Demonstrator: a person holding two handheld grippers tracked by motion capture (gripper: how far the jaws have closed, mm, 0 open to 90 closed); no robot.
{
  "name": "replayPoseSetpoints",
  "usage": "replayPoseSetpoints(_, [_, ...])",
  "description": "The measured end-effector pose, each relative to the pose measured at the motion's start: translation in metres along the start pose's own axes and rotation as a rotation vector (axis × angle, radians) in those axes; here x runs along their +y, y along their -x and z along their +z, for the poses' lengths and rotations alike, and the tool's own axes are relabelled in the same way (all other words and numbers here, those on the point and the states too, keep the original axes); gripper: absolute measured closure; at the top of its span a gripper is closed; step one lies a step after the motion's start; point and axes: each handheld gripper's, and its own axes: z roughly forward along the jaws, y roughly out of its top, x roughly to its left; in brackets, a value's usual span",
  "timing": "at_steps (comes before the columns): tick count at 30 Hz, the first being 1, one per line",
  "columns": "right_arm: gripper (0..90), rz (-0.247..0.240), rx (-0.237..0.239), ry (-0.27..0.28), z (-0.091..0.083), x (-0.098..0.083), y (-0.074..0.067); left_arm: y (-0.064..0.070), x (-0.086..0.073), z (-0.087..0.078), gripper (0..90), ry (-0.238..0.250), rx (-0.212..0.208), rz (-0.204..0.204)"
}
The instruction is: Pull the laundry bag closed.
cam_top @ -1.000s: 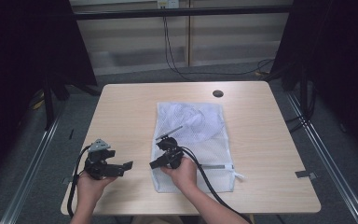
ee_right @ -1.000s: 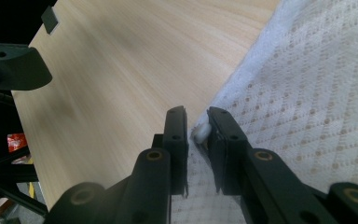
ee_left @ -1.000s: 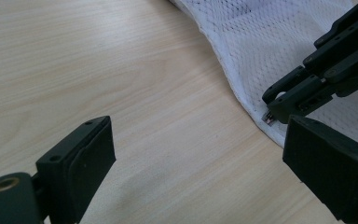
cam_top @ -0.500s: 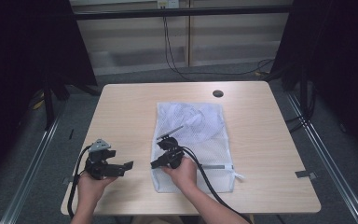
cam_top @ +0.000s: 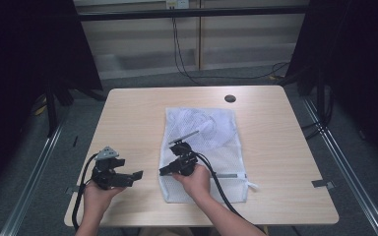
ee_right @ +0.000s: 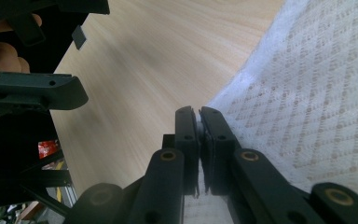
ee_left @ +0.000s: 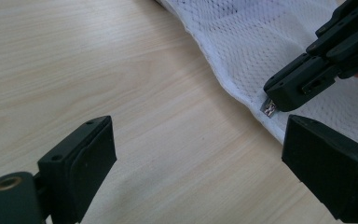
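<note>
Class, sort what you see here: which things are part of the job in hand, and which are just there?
In the job:
mesh bag
zip pull, pinched in the right gripper
left gripper, open beside the bag

Just there:
table
round hole in the tabletop
cables behind

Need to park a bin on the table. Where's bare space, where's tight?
Free: right strip between the mesh bag and the table edge; far-left corner beyond the left gripper. Tight: near-left, where the right gripper pinches the zipper pull at the bag's edge.
</note>
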Motion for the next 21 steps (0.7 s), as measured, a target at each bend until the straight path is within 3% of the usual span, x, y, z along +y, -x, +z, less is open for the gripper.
replayPoseSetpoints(8, [86.3, 0.019, 0.041, 0.018, -0.01, -0.001, 0.004, 0.003, 0.0, 0.005, 9.4, -0.011, -0.056, -0.02])
replayPoseSetpoints(17, [86.3, 0.026, 0.061, 0.038, -0.018, -0.003, 0.005, 0.01, 0.002, 0.012, 9.2, -0.011, -0.139, -0.048])
replayPoseSetpoints(21, [86.2, 0.015, 0.052, 0.041, -0.021, -0.003, 0.005, 0.014, 0.003, 0.017, 9.2, -0.021, -0.153, -0.05])
